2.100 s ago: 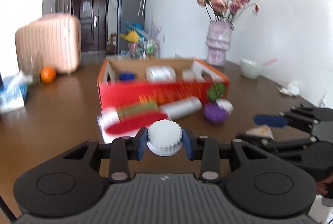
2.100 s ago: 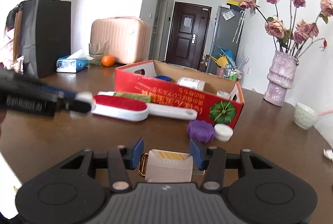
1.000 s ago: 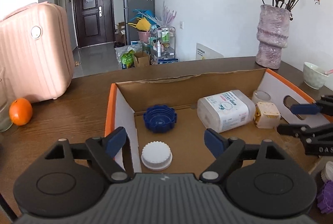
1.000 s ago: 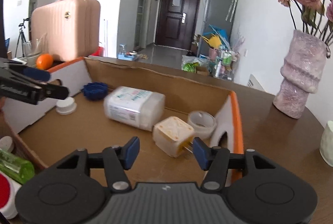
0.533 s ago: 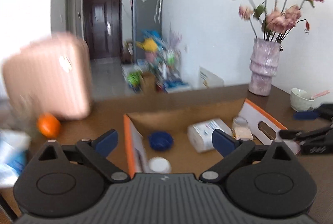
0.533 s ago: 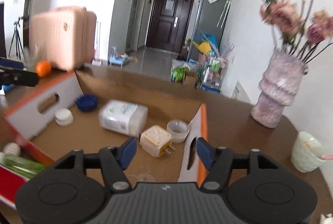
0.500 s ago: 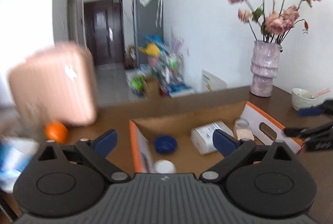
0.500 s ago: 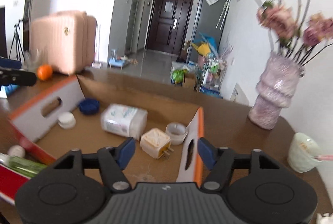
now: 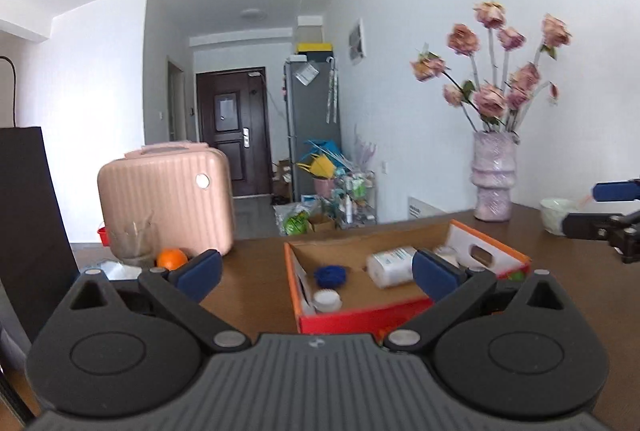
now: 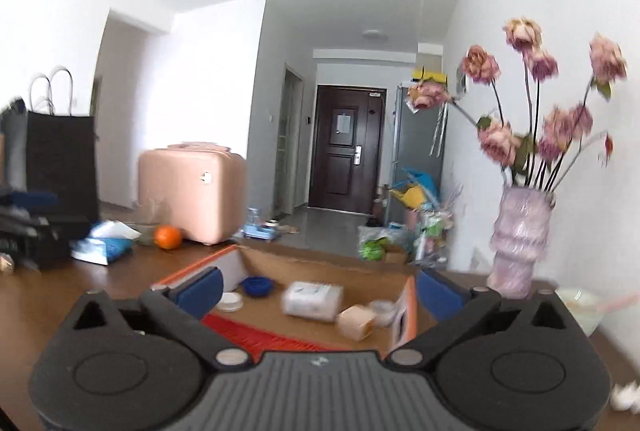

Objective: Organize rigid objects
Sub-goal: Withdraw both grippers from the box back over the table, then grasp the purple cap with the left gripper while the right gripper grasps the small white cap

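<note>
Fingers of the left gripper (image 9: 316,273) and right gripper (image 10: 318,289) spread wide, holding nothing, both above the box (image 9: 360,319), left nearer its white cap (image 9: 327,298)

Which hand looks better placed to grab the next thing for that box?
Neither clearly. Both hand-held grippers, left and right, are open, empty and raised above the box. No loose item shows near either.

Left gripper (image 9: 316,277) black plastic, ribbed grey-black hood, two round discs, silver screws, blue pads (image 9: 198,270), right gripper (image 10: 318,289) the same, small white mark on hood
</note>
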A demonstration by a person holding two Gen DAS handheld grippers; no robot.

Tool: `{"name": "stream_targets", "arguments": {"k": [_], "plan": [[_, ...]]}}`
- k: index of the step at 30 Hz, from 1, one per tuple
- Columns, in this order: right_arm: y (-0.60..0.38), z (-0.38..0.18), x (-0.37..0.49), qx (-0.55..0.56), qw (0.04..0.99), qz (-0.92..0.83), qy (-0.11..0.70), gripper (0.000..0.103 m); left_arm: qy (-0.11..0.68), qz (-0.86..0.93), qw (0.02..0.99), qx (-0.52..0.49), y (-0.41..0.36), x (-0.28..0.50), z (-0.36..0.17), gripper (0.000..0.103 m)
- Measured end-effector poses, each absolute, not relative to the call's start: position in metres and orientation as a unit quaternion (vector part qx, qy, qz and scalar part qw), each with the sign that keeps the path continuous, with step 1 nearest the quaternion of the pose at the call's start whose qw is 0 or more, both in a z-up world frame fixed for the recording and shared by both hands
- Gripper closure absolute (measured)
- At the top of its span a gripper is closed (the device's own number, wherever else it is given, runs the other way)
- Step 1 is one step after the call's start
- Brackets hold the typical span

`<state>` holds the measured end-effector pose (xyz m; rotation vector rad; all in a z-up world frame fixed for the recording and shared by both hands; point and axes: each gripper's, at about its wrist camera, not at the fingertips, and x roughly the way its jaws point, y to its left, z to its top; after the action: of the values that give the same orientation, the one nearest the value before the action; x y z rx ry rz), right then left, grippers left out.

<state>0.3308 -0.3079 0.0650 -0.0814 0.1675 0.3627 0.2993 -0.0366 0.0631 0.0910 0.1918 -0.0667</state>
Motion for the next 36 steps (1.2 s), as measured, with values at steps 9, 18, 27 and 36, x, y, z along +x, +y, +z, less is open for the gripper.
{"name": "stream_targets", "arguments": {"k": [9, 18, 27, 36], "plan": [[-0.296, 0.065, 0.291, -0.036, 0.98, 0.183, 0.074, 0.0, 0.09, -0.04, 0.995, 0.02, -0.034, 0.263, 0.065, 0.0], [-0.294, 0.058, 0.239, -0.039, 0.979, 0.176, 0.092, 0.0, 0.08, -0.024, 0.996, 0.02, -0.043, 0.217, 0.058, 0.0], [-0.303, 0.028, 0.157, -0.092, 0.978, 0.157, 0.104, 0.0, 0.112, 0.015, 0.993, 0.031, -0.043, 0.135, 0.02, 0.0], [-0.309, 0.008, 0.112, -0.117, 0.972, 0.156, 0.129, 0.0, 0.128, 0.011, 0.991, 0.04, -0.052, 0.124, 0.019, 0.0]]}}
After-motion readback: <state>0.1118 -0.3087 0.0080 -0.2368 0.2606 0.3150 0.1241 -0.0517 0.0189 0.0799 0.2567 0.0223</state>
